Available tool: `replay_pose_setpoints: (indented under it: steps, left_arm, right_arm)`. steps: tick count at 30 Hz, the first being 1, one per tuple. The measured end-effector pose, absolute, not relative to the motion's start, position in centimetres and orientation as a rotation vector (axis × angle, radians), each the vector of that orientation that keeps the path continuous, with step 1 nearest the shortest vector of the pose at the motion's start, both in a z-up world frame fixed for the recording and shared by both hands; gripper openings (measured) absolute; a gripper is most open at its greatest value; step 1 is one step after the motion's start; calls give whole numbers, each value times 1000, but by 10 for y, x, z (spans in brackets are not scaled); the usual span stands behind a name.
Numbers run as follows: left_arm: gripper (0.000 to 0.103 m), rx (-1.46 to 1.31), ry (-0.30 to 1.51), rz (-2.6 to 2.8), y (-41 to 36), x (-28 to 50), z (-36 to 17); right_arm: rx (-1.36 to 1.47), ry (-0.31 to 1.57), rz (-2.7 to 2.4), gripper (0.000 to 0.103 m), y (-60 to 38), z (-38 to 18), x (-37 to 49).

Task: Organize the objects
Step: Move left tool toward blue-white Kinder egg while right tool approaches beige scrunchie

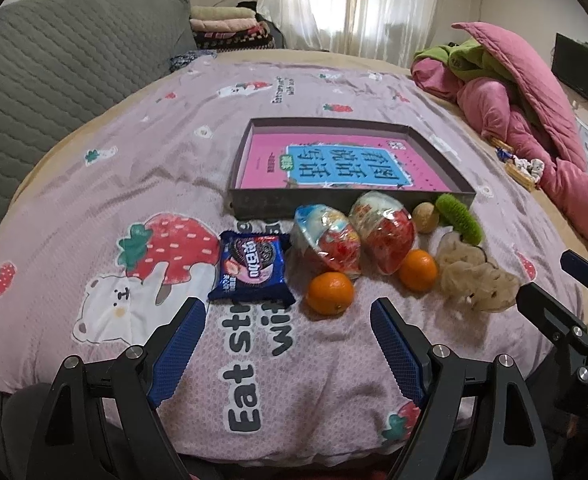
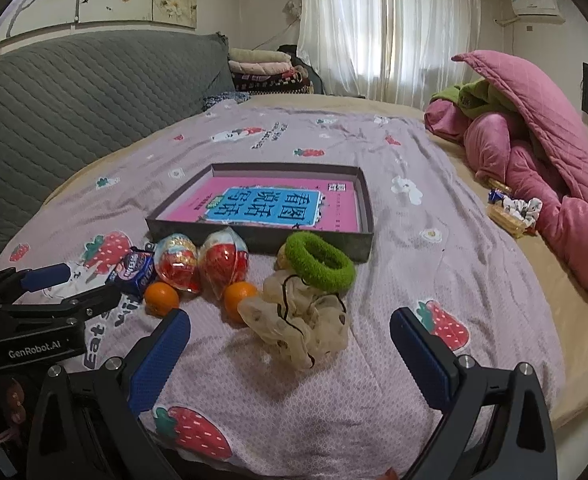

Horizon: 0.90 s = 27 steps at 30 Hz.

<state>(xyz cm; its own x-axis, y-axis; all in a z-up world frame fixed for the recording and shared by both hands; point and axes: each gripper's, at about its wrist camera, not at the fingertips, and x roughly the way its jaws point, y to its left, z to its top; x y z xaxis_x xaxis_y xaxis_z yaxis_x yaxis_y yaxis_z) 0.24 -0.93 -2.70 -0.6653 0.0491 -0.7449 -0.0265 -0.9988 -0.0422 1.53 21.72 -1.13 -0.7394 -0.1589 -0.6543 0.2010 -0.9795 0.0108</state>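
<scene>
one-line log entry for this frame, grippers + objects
left gripper: open, empty | right gripper: open, empty | shallow grey box: pink book only | blue cookie packet, two oranges, beige fabric scrunchie: on bedspread, outside box

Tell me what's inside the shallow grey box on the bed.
The grey box holds a pink book with a blue title panel, lying flat. Whatever is beneath the book is covered; the near wall hides the book's front edge.

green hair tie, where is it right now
The green hair tie lies on the bedspread against the tray's near right corner, just behind the beige scrunchie; nothing grips it.
</scene>
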Motion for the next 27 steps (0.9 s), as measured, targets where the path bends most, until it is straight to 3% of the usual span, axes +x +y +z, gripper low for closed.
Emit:
replay_pose_setpoints:
  steps: [27]
  left_arm:
    - [85, -1356, -90, 2769, -20, -35, -55]
  right_arm:
    - [1169, 38, -2688, 101, 228, -55, -15]
